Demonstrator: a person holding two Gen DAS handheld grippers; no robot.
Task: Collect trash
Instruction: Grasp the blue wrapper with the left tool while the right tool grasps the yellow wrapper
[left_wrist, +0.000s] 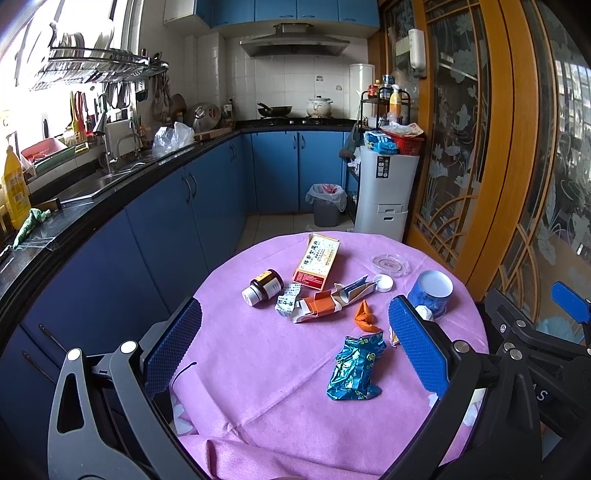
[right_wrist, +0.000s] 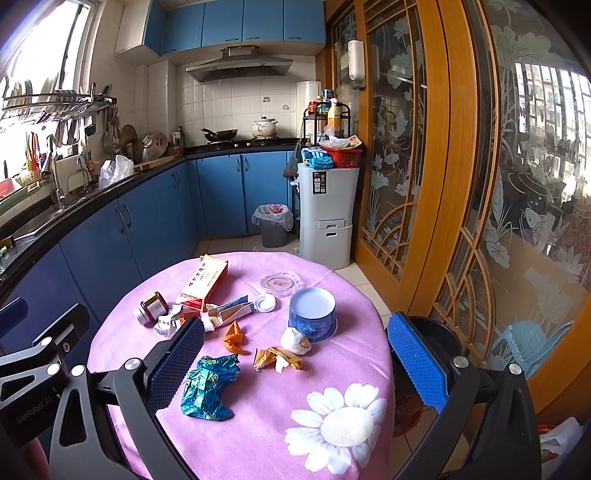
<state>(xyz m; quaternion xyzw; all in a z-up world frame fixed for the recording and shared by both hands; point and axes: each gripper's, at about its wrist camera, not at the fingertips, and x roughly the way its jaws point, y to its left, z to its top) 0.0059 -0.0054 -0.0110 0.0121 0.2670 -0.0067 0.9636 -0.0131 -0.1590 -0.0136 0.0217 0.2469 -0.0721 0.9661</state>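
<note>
- The round table under a pink-purple cloth (left_wrist: 258, 369) stood in a kitchen with blue cabinets; a white daisy print showed on the cloth's near right part in the right wrist view.
- A grey bin lined with a white plastic bag (right_wrist: 272, 225) stood on the floor well beyond the table, beside a tall white-grey appliance (right_wrist: 327, 214).
- My left gripper (left_wrist: 295, 347) hung above the near part of the table, its blue-padded fingers spread wide and holding nothing.
- My right gripper (right_wrist: 295, 365) was likewise spread wide and empty, above the table's near right edge.
- A red, white and orange cardboard medicine box (left_wrist: 317, 264) lay flat toward the far side.
- A blue round tin with a white top (right_wrist: 313, 314) stood upright on the right; a crumpled white paper ball (right_wrist: 295, 341) touched its base.
- A crumpled shiny blue foil wrapper (left_wrist: 354, 369) lay nearest to me, between my left gripper's fingers in that view.
- A flattened orange-and-white carton (left_wrist: 325, 304) lay mid-table, just beside a brown glass bottle with a white cap (left_wrist: 264, 288) on its side.
- A clear round glass ashtray (right_wrist: 281, 282) sat beyond the tin, with a white plastic lid (right_wrist: 265, 302) near it.
- A twisted orange wrapper (right_wrist: 234, 338) and a yellow-brown torn wrapper (right_wrist: 277, 360) lay apart near the centre.
</note>
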